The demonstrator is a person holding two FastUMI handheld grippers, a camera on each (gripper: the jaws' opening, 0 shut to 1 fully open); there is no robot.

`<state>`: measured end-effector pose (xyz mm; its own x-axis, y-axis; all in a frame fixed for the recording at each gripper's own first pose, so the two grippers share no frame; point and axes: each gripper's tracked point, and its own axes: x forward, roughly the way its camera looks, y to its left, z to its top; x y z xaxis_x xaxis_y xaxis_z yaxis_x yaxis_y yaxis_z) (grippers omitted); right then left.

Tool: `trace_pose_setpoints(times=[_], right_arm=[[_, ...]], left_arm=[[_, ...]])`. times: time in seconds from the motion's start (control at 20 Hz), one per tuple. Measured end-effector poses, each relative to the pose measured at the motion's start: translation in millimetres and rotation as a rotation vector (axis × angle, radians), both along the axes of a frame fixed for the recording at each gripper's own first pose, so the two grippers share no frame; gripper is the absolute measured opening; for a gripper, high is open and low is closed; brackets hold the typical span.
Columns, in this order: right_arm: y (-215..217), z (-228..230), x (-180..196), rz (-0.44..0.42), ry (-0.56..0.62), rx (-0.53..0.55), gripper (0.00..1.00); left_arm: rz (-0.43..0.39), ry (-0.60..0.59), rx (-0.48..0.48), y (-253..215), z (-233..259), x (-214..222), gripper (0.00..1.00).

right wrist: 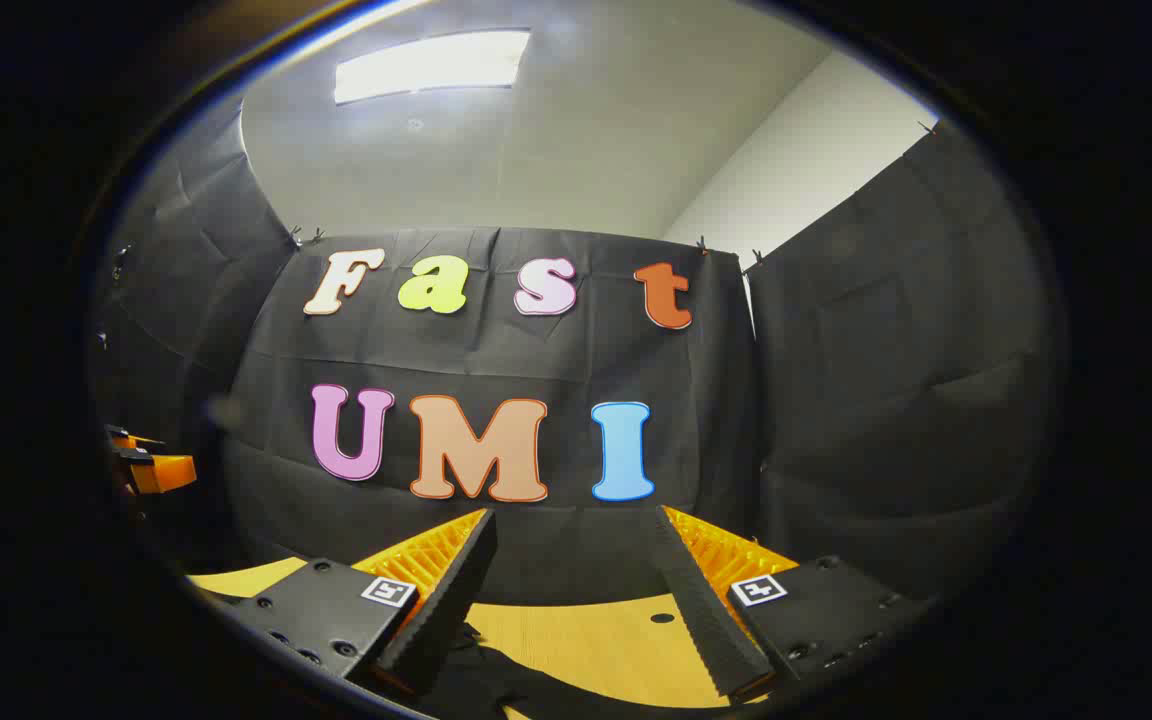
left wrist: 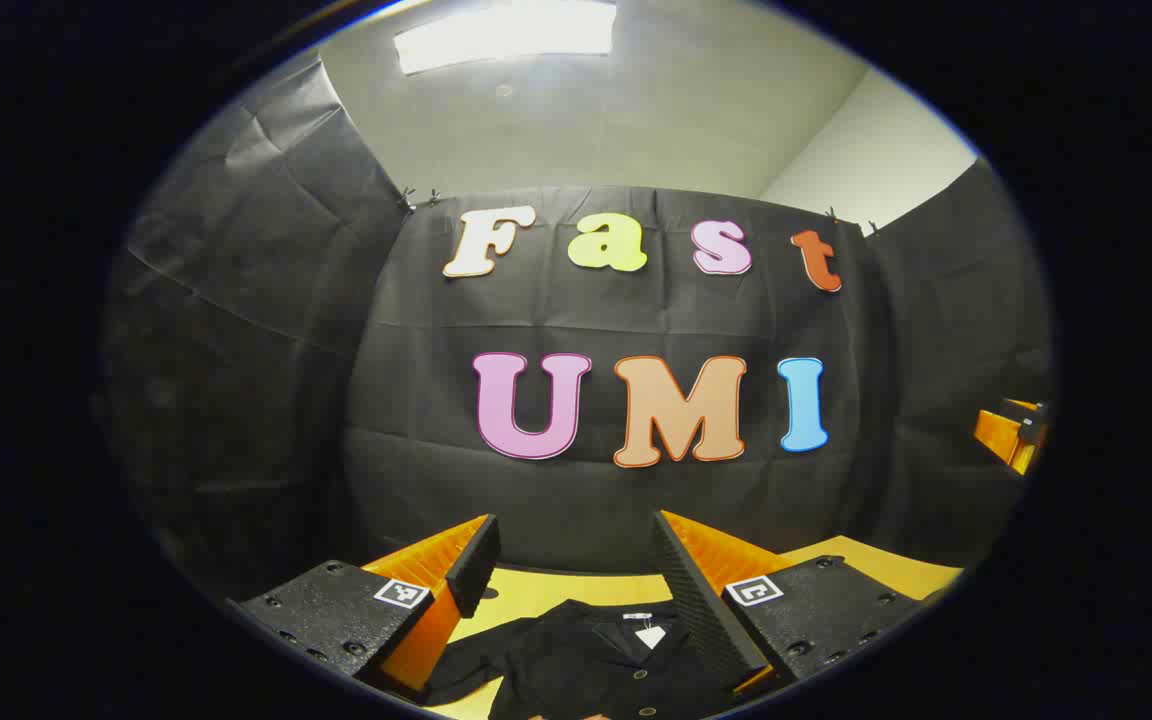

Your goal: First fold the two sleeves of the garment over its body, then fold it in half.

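The left tool was raised above the desk, aimed level at the booth wall, its two fingers spread apart and holding nothing. Below and between those fingers, the black garment lay flat on the desk, collar and white tag toward the wall. The right tool was held at a similar height over the desk, fingers likewise released; a dark edge of the garment lay under its left finger.

We can read no text: the small white tag at the black garment's collar is too small, and the square black-and-white markers on the gripper fingers carry only patterns.
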<state>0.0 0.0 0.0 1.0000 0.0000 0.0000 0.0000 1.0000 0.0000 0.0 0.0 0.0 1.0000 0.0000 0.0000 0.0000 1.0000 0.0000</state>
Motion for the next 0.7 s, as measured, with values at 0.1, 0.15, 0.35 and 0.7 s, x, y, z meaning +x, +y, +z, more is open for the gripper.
trace_pose_setpoints(times=[0.1, 0.15, 0.35, 0.7], right_arm=[[3, 0, 1, 0.016, -0.004, 0.01, 0.98], [8, 0, 3, 0.033, -0.005, 0.025, 0.98], [10, 6, 17, 0.056, -0.025, 0.041, 0.98], [15, 6, 31, 0.067, -0.02, 0.05, 0.98]], left_arm=[[0.006, -0.007, -0.006, 1, 2, -1, 0.92], [0.001, -0.01, -0.009, -1, 3, -2, 0.92], [0.063, -0.019, 0.012, 13, 6, -4, 0.92], [0.093, -0.063, 0.088, 34, 23, -7, 0.92]])
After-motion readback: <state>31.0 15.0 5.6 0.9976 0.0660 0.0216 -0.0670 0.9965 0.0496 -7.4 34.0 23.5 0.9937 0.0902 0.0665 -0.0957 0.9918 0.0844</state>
